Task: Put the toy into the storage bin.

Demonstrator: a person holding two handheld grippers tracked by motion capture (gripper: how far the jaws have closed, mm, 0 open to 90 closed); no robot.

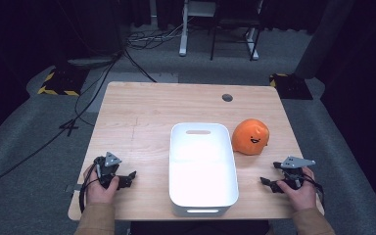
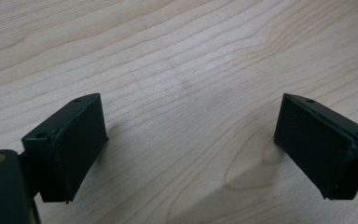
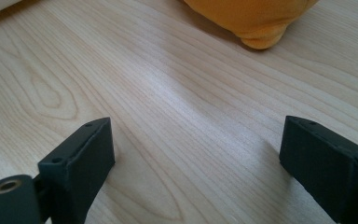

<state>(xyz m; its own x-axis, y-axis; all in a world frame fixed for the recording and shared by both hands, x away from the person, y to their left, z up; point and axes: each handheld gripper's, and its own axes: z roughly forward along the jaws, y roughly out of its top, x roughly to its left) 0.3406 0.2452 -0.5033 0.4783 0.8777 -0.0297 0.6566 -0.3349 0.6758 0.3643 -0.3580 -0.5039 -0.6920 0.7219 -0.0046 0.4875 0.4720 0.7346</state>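
Orange plush toy [image 3: 254, 18] is cropped at the frame's top; left gripper [image 2: 189, 140] and right gripper [image 3: 196, 163] gape, released

Sleeves: tan, on both forearms [image 1: 95, 219].
Grippers: black left gripper [image 1: 127, 178], right gripper [image 1: 269, 183]; grey three-cornered top plates.
Jaws: blocky, seemingly small screw holes.
Cable: black.

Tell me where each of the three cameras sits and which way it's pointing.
High view: above the person's side, facing forward and down at the table, bin and orange plush; both hands and grippers show.
Left gripper view: on the left gripper, facing bare tabletop between its open jaws.
Right gripper view: on the right gripper, jaws open, facing the plush.
High and right gripper views share the plush.
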